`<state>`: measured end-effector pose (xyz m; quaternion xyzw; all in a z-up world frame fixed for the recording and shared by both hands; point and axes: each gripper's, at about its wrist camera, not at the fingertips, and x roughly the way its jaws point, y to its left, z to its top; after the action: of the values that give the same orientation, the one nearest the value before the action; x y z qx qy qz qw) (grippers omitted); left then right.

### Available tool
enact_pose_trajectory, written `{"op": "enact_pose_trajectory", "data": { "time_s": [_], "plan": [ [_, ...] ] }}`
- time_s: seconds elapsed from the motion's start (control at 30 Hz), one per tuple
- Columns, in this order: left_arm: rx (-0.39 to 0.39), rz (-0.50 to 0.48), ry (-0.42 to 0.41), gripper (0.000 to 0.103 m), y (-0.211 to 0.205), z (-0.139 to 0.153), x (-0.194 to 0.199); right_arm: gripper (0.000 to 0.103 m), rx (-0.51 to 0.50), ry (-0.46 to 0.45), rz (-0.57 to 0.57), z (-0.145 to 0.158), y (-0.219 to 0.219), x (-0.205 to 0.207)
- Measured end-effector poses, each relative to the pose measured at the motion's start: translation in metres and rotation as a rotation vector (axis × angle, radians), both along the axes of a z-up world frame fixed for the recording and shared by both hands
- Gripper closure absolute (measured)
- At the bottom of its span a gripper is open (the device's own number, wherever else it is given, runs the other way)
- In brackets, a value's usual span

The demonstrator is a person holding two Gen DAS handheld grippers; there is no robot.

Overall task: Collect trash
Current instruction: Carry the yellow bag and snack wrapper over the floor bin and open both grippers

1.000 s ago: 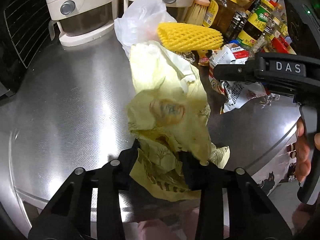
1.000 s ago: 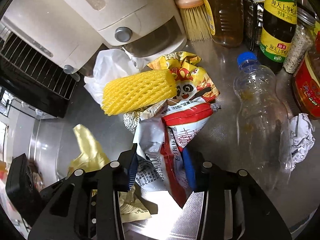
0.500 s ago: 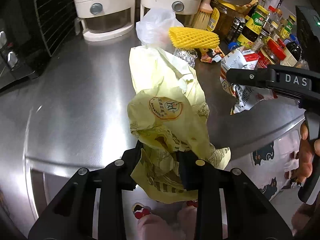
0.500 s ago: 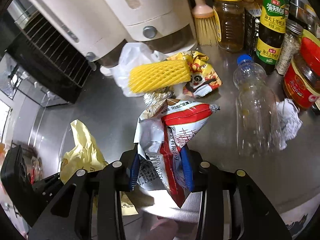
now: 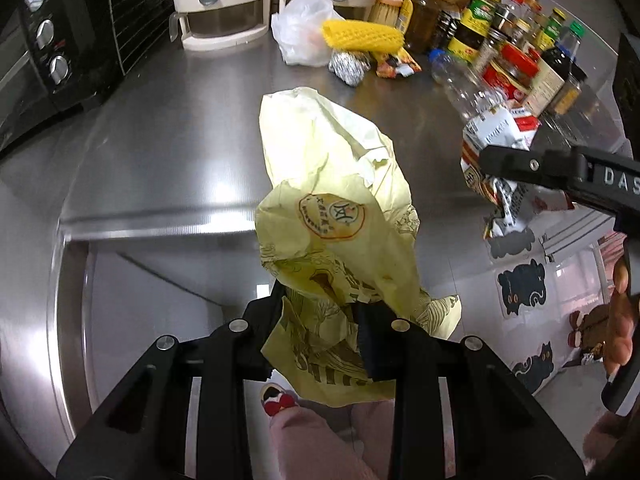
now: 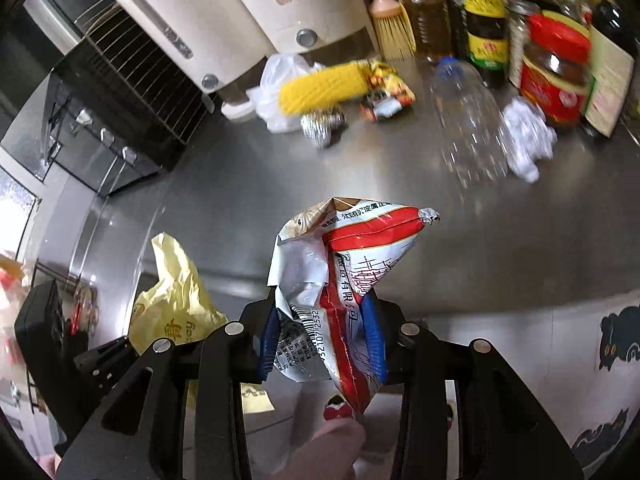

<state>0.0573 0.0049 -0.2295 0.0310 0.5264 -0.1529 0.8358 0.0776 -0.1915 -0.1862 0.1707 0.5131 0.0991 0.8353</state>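
Observation:
My left gripper [image 5: 320, 332] is shut on a crumpled pale yellow paper bag [image 5: 340, 216] and holds it in the air off the front edge of the steel counter [image 5: 180, 128]. My right gripper [image 6: 322, 340] is shut on a red-and-white snack wrapper [image 6: 352, 264], also lifted past the counter's front edge. The wrapper [image 5: 496, 136] and right gripper [image 5: 560, 172] show at the right of the left wrist view. The yellow bag [image 6: 176, 300] shows at the lower left of the right wrist view.
At the back of the counter lie a white plastic bag [image 5: 300, 36], yellow foam netting [image 5: 360, 34], a foil ball [image 5: 348, 68], an orange snack wrapper [image 6: 388, 88], a clear bottle [image 6: 468, 112] and crumpled white paper [image 6: 528, 136]. Condiment jars [image 6: 556, 72], cream dispensers [image 5: 220, 4] and a black oven [image 5: 48, 40] stand behind.
Both grippers have pulled back and up from the trash pile, carrying the yellow bag and the snack wrapper past the counter's front edge. The pile now looks farther away.

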Motion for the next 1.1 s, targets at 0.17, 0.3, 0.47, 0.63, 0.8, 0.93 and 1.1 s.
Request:
{"op": "enact_pose_trajectory", "data": {
  "time_s": [0.17,0.3,0.47,0.63,0.8,0.93,1.1],
  "plan": [
    [-0.005,0.006,0.016,0.073,0.004,-0.011,-0.024,0.065,-0.007,0.020,-0.006,-0.012,0.002,-0.032],
    [-0.012,0.014,0.044,0.073,0.006,-0.027,-0.039,0.065,-0.027,0.047,-0.010,-0.030,0.004,-0.051],
    [0.000,0.016,0.099,0.073,0.003,-0.059,-0.050,0.065,-0.080,0.085,-0.004,-0.061,0.010,-0.061],
    [0.006,0.006,0.124,0.073,-0.007,-0.089,-0.052,0.065,-0.105,0.110,0.001,-0.095,0.013,-0.059],
    [0.030,0.003,0.146,0.073,-0.018,-0.128,-0.044,0.065,-0.130,0.135,-0.008,-0.139,0.015,-0.057],
    [0.056,0.003,0.166,0.072,-0.025,-0.162,-0.038,0.065,-0.113,0.183,-0.023,-0.175,0.013,-0.054],
    [0.062,-0.004,0.232,0.071,-0.031,-0.198,-0.031,0.065,-0.122,0.238,-0.019,-0.213,0.015,-0.044]
  ]
}}
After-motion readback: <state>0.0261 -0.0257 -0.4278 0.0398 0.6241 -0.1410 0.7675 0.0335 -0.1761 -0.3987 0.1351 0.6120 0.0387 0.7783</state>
